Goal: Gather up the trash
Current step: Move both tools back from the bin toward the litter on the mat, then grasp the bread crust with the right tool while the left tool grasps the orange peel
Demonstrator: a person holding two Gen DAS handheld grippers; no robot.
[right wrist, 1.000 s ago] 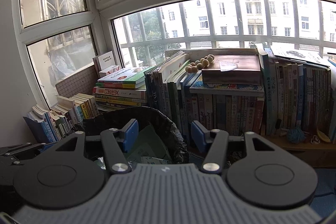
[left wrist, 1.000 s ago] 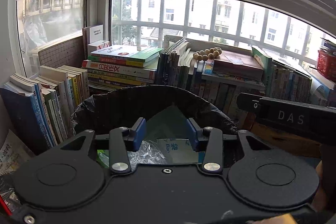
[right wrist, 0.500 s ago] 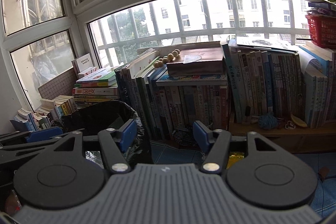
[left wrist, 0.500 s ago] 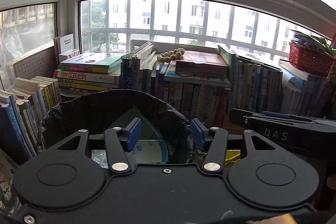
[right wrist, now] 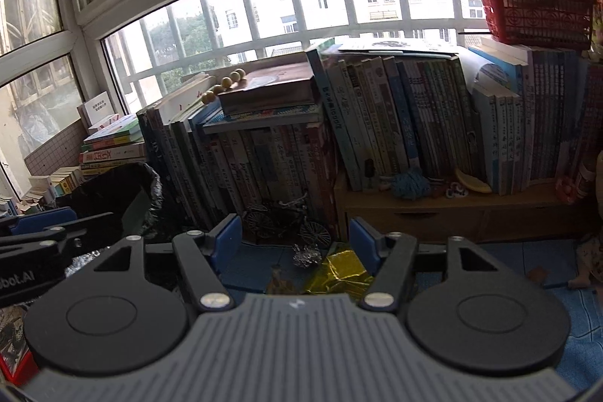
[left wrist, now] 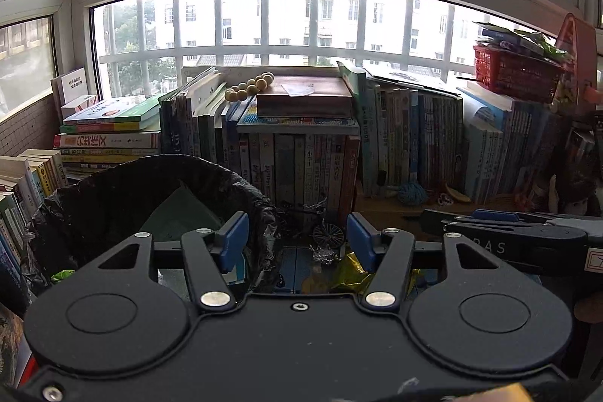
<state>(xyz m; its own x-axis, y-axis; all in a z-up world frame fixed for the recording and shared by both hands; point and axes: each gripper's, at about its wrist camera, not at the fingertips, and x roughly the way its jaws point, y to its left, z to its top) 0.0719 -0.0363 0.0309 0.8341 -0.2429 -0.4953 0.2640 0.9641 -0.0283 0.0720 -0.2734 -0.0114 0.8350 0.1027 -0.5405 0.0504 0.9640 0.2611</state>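
A bin lined with a black bag (left wrist: 150, 198) stands at the lower left, with green and white packaging inside; its rim (right wrist: 124, 183) also shows at the left of the right wrist view. On the blue floor mat lie a gold foil wrapper (right wrist: 339, 275) and a small crumpled silver foil ball (right wrist: 306, 257), seen in the left wrist view as the gold foil (left wrist: 350, 274) and the silver ball (left wrist: 323, 256). My left gripper (left wrist: 297, 240) is empty, its jaws opening, right of the bin. My right gripper (right wrist: 294, 240) is empty, jaws opening, above the foil pieces.
A wall of upright and stacked books (right wrist: 377, 123) runs under the barred window. A small metal model bicycle (right wrist: 286, 217) stands before the books. A low wooden cabinet (right wrist: 452, 213) carries a blue yarn ball (right wrist: 410, 183). A red basket (right wrist: 535, 14) tops the right books.
Both grippers have swung right, away from over the bin toward the floor with the foil. Both pairs of jaws have spread wider. The bin has slid to the left in both views.
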